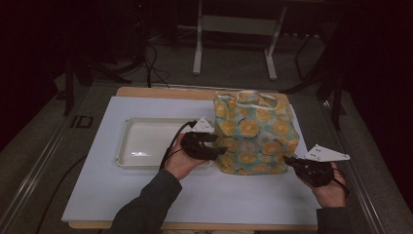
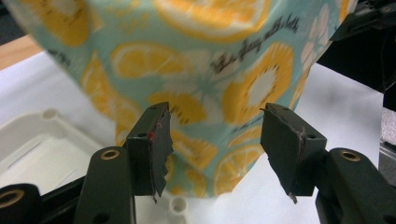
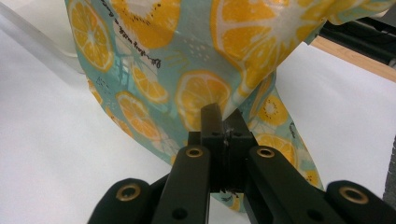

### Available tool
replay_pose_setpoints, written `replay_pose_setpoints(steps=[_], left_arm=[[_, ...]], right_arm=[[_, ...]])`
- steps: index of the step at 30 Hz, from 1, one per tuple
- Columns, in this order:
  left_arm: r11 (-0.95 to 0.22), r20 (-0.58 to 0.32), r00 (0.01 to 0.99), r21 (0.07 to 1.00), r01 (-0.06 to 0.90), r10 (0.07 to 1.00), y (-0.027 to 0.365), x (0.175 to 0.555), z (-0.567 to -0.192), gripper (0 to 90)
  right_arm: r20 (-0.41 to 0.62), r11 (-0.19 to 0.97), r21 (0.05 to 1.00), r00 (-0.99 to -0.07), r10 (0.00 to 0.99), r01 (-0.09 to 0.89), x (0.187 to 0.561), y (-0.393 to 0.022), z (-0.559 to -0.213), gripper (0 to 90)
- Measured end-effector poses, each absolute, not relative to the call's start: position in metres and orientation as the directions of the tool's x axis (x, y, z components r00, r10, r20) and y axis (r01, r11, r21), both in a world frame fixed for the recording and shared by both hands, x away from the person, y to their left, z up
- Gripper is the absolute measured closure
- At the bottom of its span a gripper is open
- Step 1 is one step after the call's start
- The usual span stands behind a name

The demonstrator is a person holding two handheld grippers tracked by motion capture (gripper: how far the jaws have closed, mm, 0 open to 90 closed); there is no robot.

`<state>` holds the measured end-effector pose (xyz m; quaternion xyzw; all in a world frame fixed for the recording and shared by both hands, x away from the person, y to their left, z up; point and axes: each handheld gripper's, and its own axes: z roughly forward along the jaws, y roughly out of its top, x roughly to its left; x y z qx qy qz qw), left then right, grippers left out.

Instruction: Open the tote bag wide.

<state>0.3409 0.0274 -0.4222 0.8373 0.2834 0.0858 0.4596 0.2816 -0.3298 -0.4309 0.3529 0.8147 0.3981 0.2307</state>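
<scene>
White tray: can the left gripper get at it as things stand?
Probably yes. The left gripper is open and holds nothing, and the white tray lies right beside that hand with nothing between them. The right gripper is shut on the bag.

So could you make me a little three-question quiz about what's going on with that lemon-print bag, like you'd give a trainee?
1. True or false: the right gripper is shut on a fold of the bag.
2. How do the left gripper's jaws stand? A) pressed on the fabric B) apart, with the bag just beyond them C) clamped on the tray's rim
3. What lies on the white mat to the left of the bag in the high view?

Key: 1 true. 2 B. 3 A shallow white tray, with nothing visible in it.
</scene>
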Motion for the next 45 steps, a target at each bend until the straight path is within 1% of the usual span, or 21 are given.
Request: replay_pose_setpoints(steps=[2, 5, 7, 8, 9, 12, 13, 19, 26, 28, 31, 32, 33, 34, 35, 36, 39, 40, 42, 44, 45], left_arm=[[-0.423, -0.110, 0.825, 0.817, 0.393, 0.554, 0.021, 0.342, -0.422, 44.4], [-0.444, -0.088, 0.831, 0.811, 0.380, 0.549, 0.012, 0.342, -0.422, 52.4], [-0.479, -0.043, 0.829, 0.799, 0.363, 0.557, 0.007, 0.339, -0.422, 61.7], [-0.479, -0.043, 0.829, 0.799, 0.363, 0.557, 0.007, 0.339, -0.422, 66.1], [-0.500, -0.008, 0.834, 0.798, 0.337, 0.551, 0.004, 0.334, -0.421, 75.3], [-0.502, 0.012, 0.835, 0.804, 0.319, 0.550, 0.004, 0.331, -0.418, 87.6], [-0.502, 0.012, 0.835, 0.804, 0.319, 0.550, 0.004, 0.331, -0.418, 88.8], [-0.512, 0.043, 0.853, 0.815, 0.271, 0.520, 0.004, 0.321, -0.416, 89.5], [-0.544, 0.041, 0.869, 0.794, 0.271, 0.493, -0.006, 0.317, -0.431, 89.5], [-0.558, 0.044, 0.871, 0.784, 0.273, 0.488, -0.010, 0.317, -0.438, 89.6], [-0.572, 0.051, 0.873, 0.774, 0.272, 0.484, -0.014, 0.317, -0.446, 89.5], [-0.572, 0.051, 0.873, 0.774, 0.272, 0.484, -0.014, 0.317, -0.446, 89.5], [-0.573, 0.047, 0.874, 0.771, 0.276, 0.484, -0.015, 0.317, -0.448, 89.5], [-0.574, 0.045, 0.874, 0.770, 0.279, 0.485, -0.016, 0.317, -0.451, 89.5], [-0.574, 0.045, 0.874, 0.770, 0.279, 0.485, -0.016, 0.317, -0.451, 89.5], [-0.581, 0.047, 0.875, 0.764, 0.279, 0.482, -0.017, 0.318, -0.453, 89.6], [-0.588, 0.043, 0.876, 0.757, 0.284, 0.480, -0.019, 0.317, -0.456, 89.5], [-0.590, 0.040, 0.878, 0.755, 0.286, 0.476, -0.019, 0.317, -0.457, 89.5], [-0.602, 0.037, 0.883, 0.745, 0.288, 0.469, -0.021, 0.317, -0.460, 89.4], [-0.615, 0.041, 0.885, 0.734, 0.287, 0.463, -0.022, 0.317, -0.462, 89.4], [-0.615, 0.041, 0.885, 0.734, 0.287, 0.463, -0.022, 0.317, -0.462, 89.4]], right_arm=[[-0.093, 0.434, 0.810, -0.644, 0.759, 0.394, 0.282, -0.329, -0.430, 89.8], [-0.098, 0.439, 0.809, -0.646, 0.757, 0.391, 0.283, -0.328, -0.430, 89.8], [-0.100, 0.442, 0.808, -0.647, 0.756, 0.391, 0.283, -0.328, -0.429, 89.8], [-0.100, 0.442, 0.808, -0.647, 0.756, 0.391, 0.283, -0.328, -0.429, 89.8], [-0.105, 0.447, 0.806, -0.648, 0.754, 0.389, 0.282, -0.329, -0.428, 89.8], [-0.105, 0.444, 0.808, -0.647, 0.755, 0.387, 0.281, -0.330, -0.428, 89.8], [-0.105, 0.444, 0.808, -0.647, 0.755, 0.387, 0.281, -0.330, -0.428, 89.8], [-0.099, 0.445, 0.801, -0.644, 0.759, 0.401, 0.279, -0.333, -0.431, 89.7], [-0.090, 0.456, 0.774, -0.637, 0.766, 0.439, 0.277, -0.334, -0.447, 88.8], [-0.083, 0.459, 0.767, -0.639, 0.765, 0.449, 0.276, -0.336, -0.451, 83.5], [-0.065, 0.441, 0.775, -0.637, 0.768, 0.453, 0.273, -0.339, -0.449, 67.9], [-0.065, 0.441, 0.775, -0.637, 0.768, 0.453, 0.273, -0.339, -0.449, 67.9], [-0.062, 0.430, 0.783, -0.631, 0.773, 0.450, 0.272, -0.339, -0.447, 64.2], [-0.038, 0.400, 0.804, -0.634, 0.773, 0.440, 0.269, -0.342, -0.437, 57.9], [-0.038, 0.400, 0.804, -0.634, 0.773, 0.440, 0.269, -0.342, -0.437, 57.9], [-0.034, 0.382, 0.819, -0.628, 0.777, 0.428, 0.268, -0.342, -0.427, 53.1], [-0.034, 0.366, 0.834, -0.622, 0.783, 0.414, 0.270, -0.340, -0.413, 50.8], [-0.029, 0.359, 0.837, -0.621, 0.783, 0.414, 0.270, -0.339, -0.409, 51.8], [-0.012, 0.338, 0.848, -0.622, 0.783, 0.409, 0.272, -0.338, -0.405, 58.2], [-0.007, 0.326, 0.851, -0.612, 0.791, 0.412, 0.273, -0.337, -0.403, 69.7], [-0.007, 0.326, 0.851, -0.612, 0.791, 0.412, 0.273, -0.337, -0.403, 69.7]])
